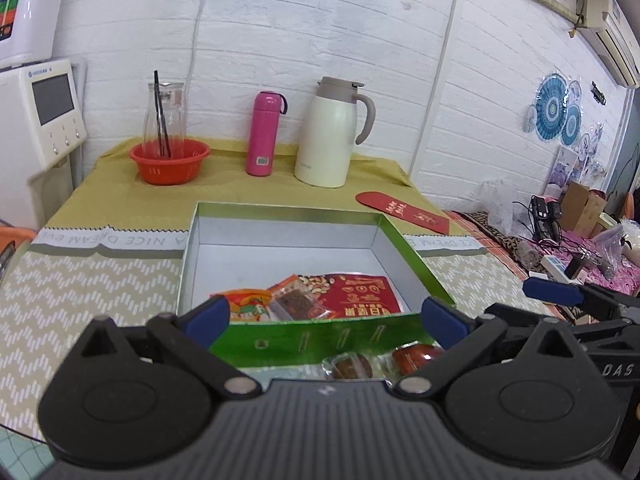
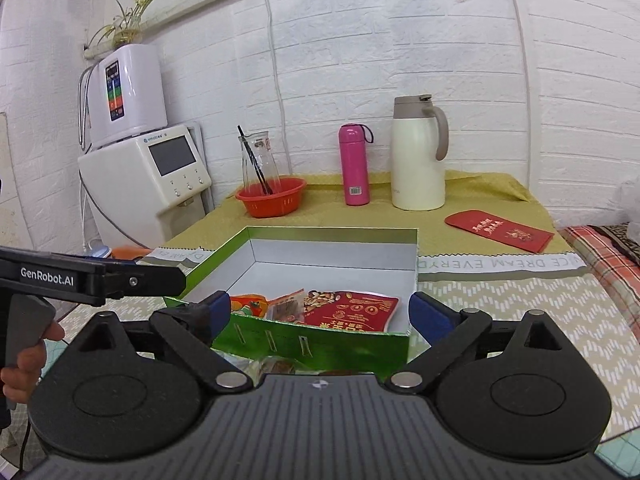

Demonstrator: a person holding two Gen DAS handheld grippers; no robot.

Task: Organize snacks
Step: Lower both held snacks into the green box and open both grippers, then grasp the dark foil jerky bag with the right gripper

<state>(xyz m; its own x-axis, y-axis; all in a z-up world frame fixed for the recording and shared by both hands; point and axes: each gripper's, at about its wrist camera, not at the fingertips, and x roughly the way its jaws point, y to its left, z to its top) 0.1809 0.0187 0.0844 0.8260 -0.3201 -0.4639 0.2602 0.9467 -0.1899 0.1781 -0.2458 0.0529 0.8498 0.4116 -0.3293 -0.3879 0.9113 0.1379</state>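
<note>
The green box point(image 1: 394, 236) lies open on the table point(image 1: 100, 280), its long side across the view. Snack packets point(image 2: 348, 306) lie flat at its near wall. Both grippers, left point(image 1: 324, 316) and right point(image 2: 320, 310), have the fingers spread, holding nothing. Behind is a white brick wall point(image 1: 320, 32).

A pink bottle point(image 1: 263, 134) stands between a white jug point(image 1: 330, 136) and a red basket point(image 1: 169, 160).

Open green box point(image 1: 412, 258), white inside: red nut packet point(image 1: 360, 296), orange packet point(image 1: 246, 300) at near wall; two wrapped candies point(image 1: 354, 366) outside.
</note>
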